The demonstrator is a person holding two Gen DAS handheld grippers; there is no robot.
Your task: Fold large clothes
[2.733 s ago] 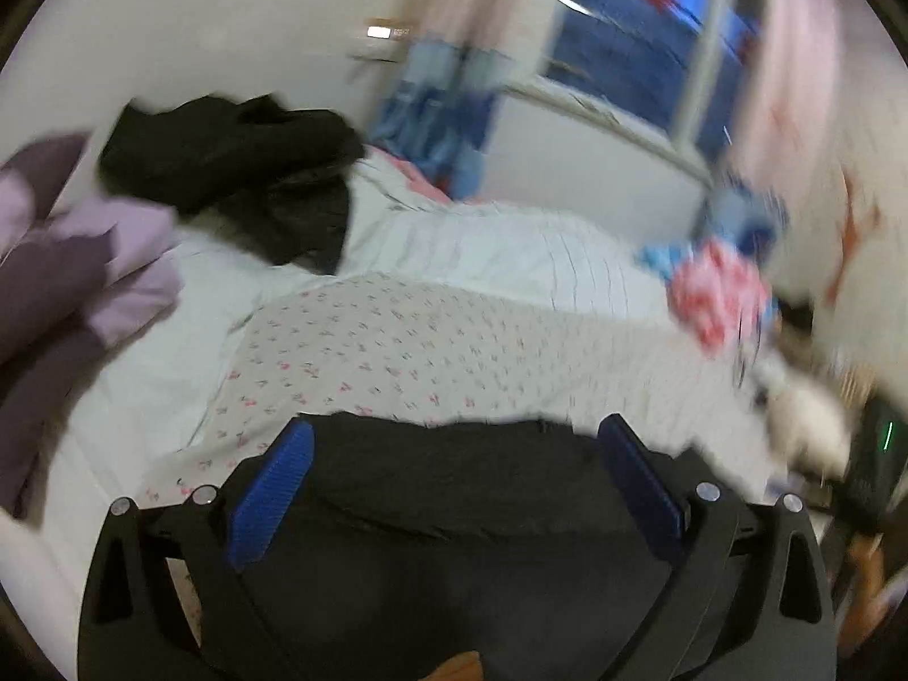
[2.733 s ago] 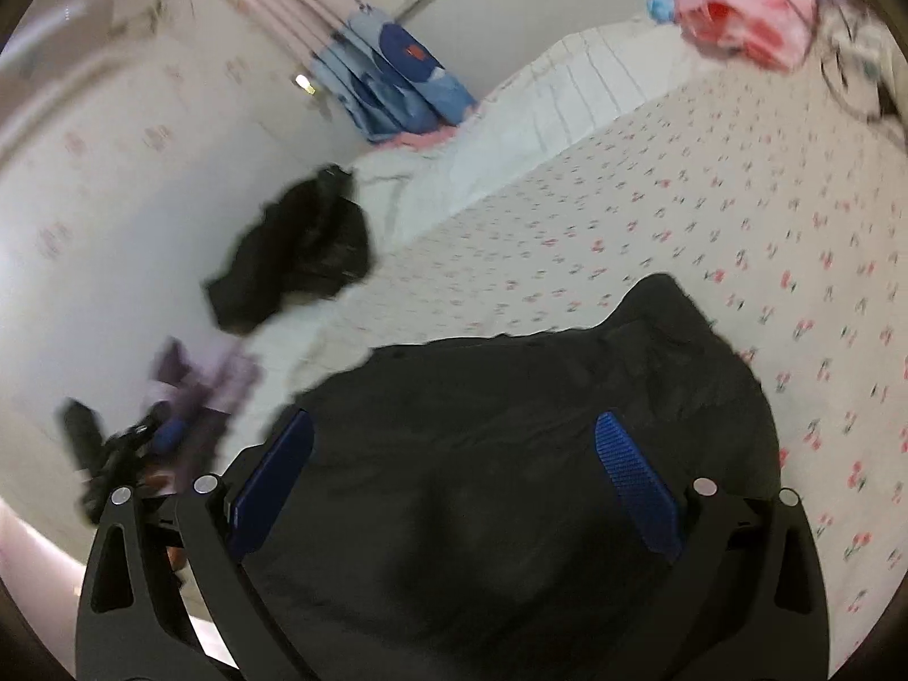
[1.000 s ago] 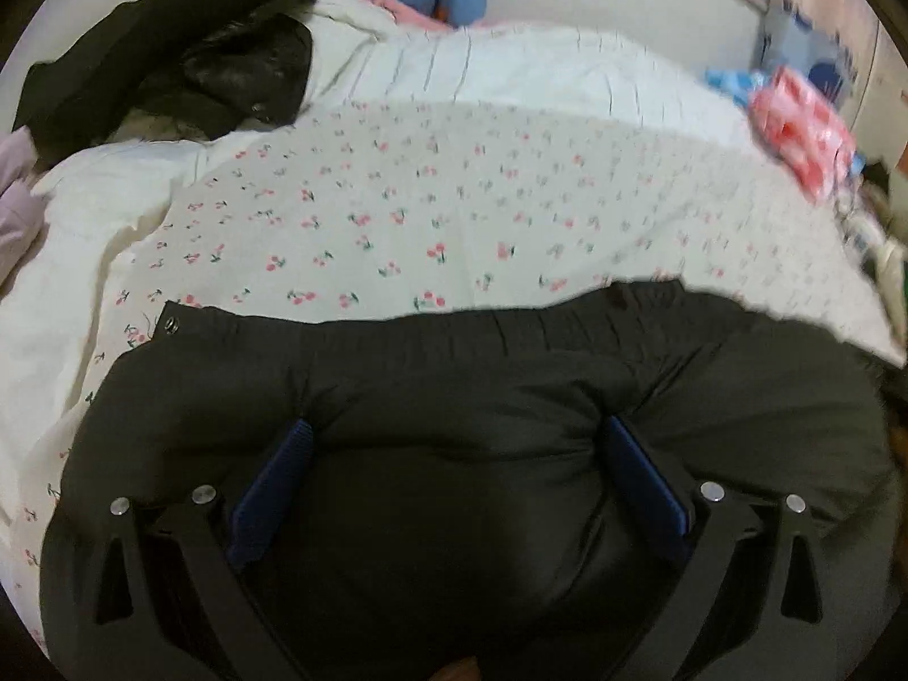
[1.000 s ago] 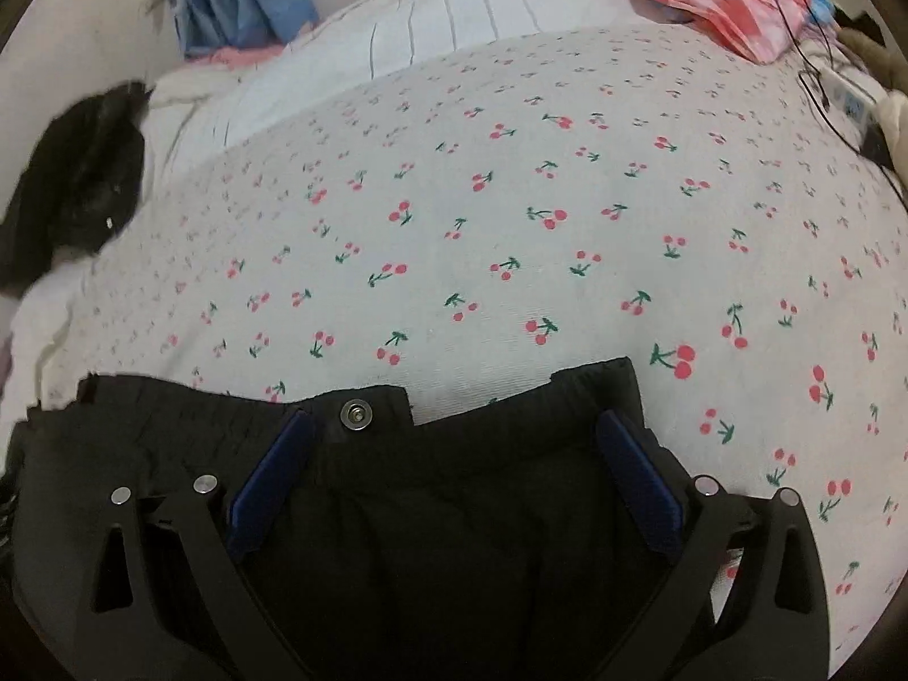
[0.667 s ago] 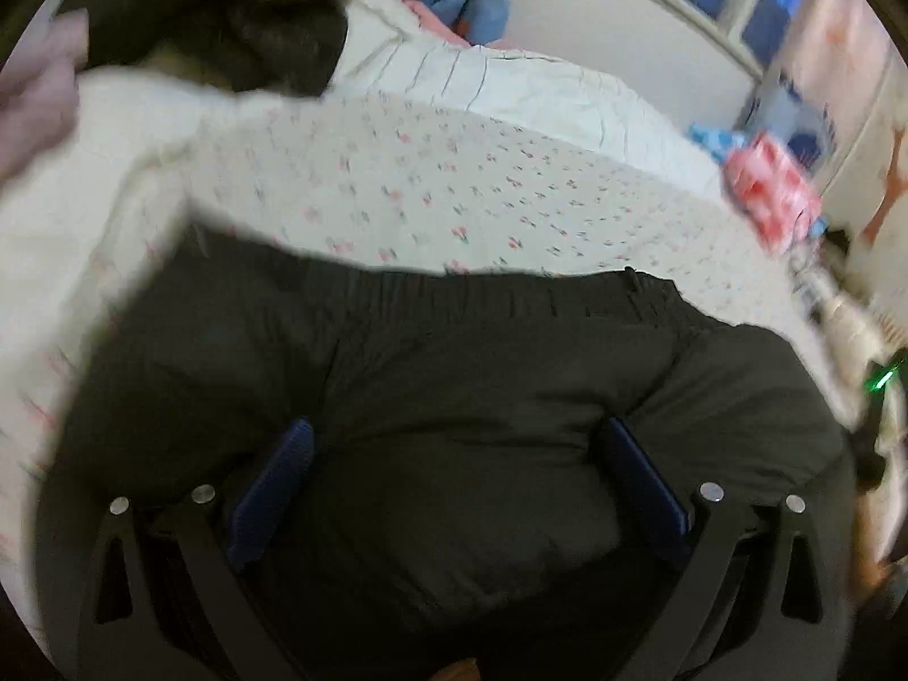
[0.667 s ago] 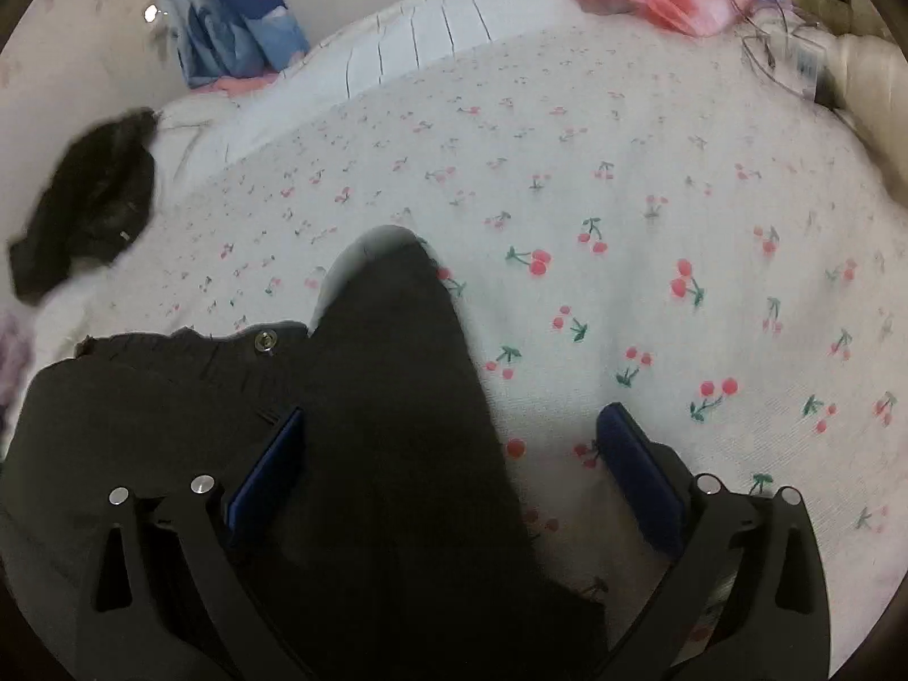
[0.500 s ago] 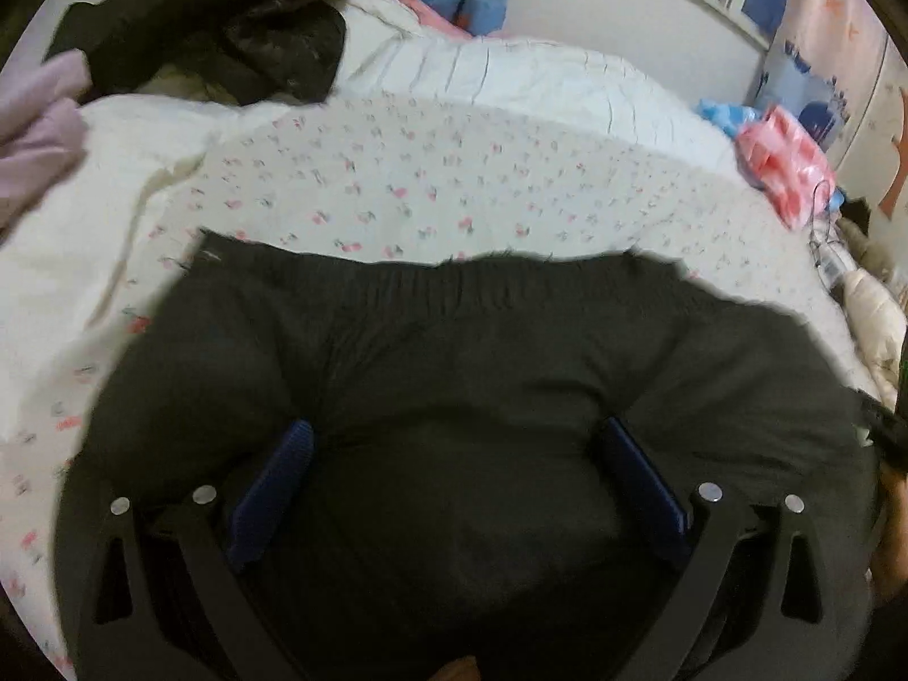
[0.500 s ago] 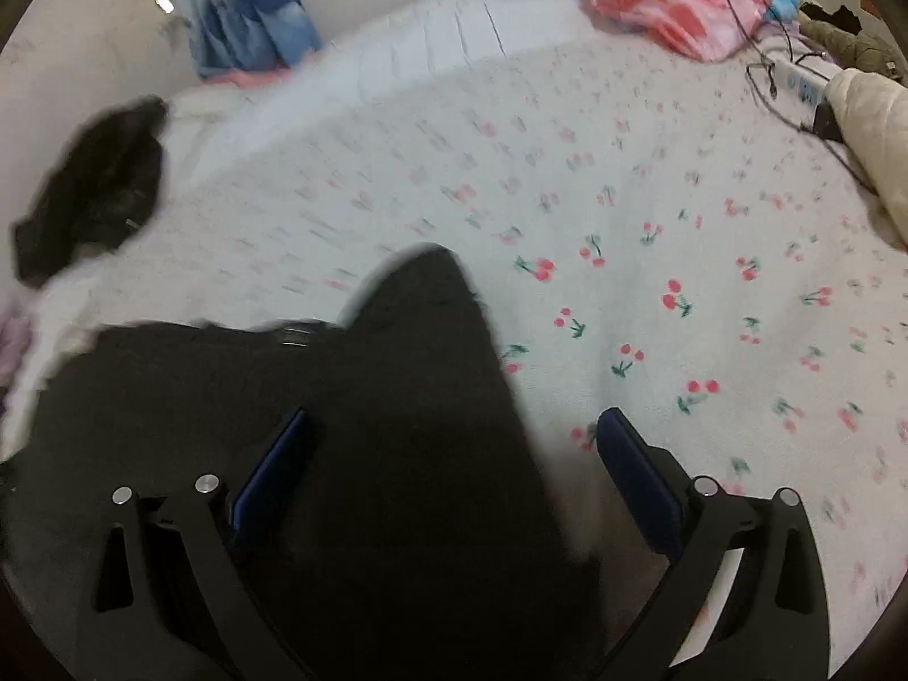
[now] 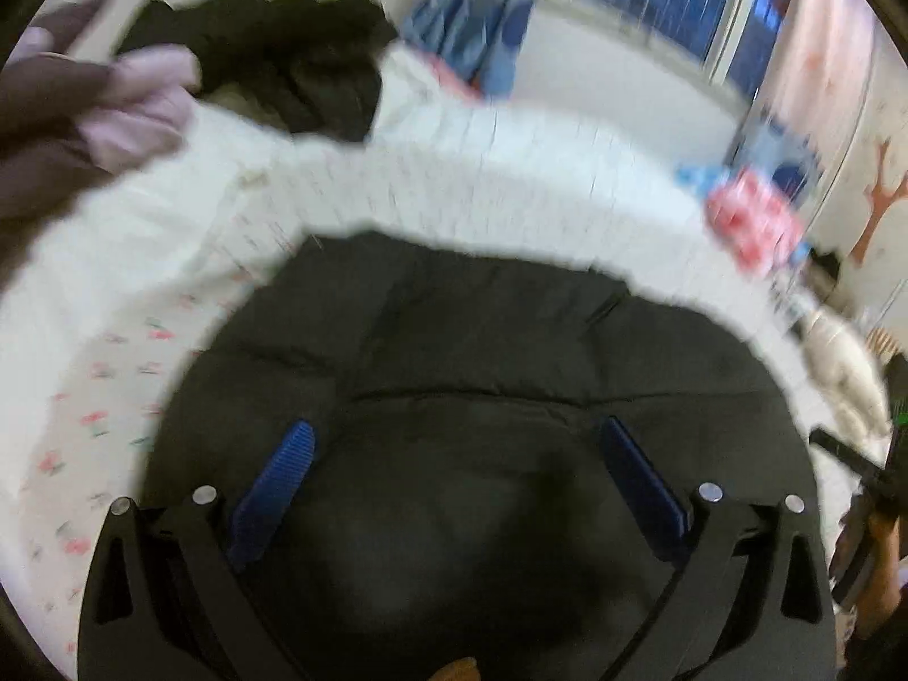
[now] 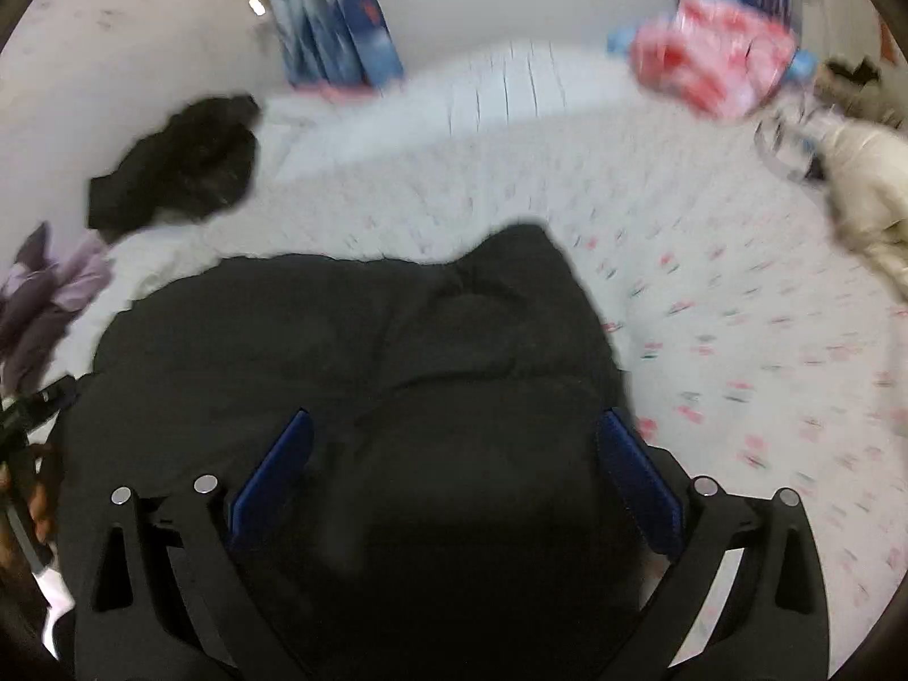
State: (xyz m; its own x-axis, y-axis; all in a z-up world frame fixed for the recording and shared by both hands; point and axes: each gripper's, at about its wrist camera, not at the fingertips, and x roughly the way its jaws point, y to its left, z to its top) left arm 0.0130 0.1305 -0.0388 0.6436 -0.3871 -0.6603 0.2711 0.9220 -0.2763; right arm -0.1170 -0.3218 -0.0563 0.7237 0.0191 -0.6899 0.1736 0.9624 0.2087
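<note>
A large black padded garment [image 9: 482,386] lies on the cherry-print bed sheet [image 9: 96,397] and fills the lower half of both views; it also shows in the right wrist view [image 10: 363,352]. My left gripper [image 9: 454,442] is open with its blue pads wide apart over the black fabric. My right gripper [image 10: 454,437] is open too, its pads spread over the garment near its right edge. Neither grips the cloth. Both views are blurred by motion.
A black jacket [image 10: 181,164] lies at the bed's far left and purple clothes [image 10: 40,295] beside it. A pink and red bundle [image 10: 715,62] sits far right, a cream garment [image 10: 868,181] at the right edge. The cherry sheet [image 10: 766,312] is bare on the right.
Both grippers have pulled back and tilted up, so more of the room shows. The black garment's far edge now lies folded over in a rounder, shorter shape.
</note>
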